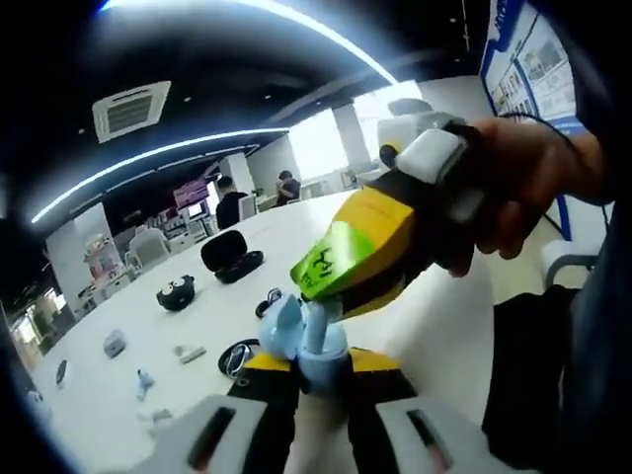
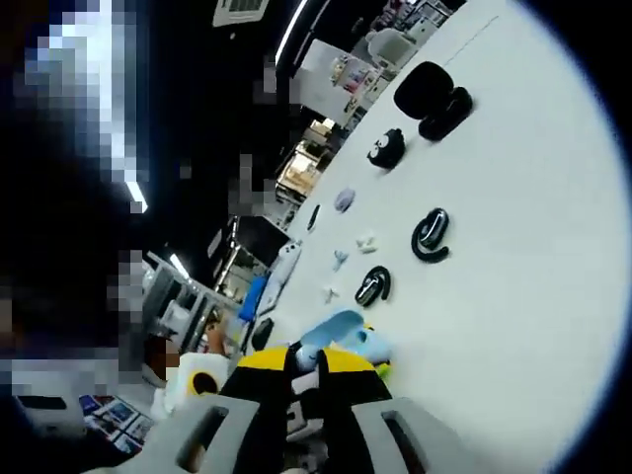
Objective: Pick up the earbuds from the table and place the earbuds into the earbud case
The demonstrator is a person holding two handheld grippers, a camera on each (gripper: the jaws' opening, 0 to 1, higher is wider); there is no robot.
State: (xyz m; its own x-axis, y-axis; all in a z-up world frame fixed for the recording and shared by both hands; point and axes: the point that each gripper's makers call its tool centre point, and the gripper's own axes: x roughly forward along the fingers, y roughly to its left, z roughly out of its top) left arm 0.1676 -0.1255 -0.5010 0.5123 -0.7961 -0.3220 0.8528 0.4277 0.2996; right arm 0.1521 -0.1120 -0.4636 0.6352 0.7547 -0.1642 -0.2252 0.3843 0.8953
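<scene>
table [image 2: 533, 296]: smooth white top, faint sheen
earbud case [image 2: 433, 99]: black plastic, matt shell, open
earbuds [image 2: 431, 237]: glossy black plastic, catching light
right gripper [image 1: 326, 306]: yellow and black hard plastic, pale-blue smooth tips
green label [image 1: 331, 259]: shiny sticker

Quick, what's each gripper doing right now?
Left gripper: closed on a light blue earbud.
Right gripper: closed on the same earbud.

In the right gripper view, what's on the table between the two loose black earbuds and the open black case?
In the right gripper view, bare white table lies between the earbuds and the open black case. A small black rounded item sits left of that line.
</scene>
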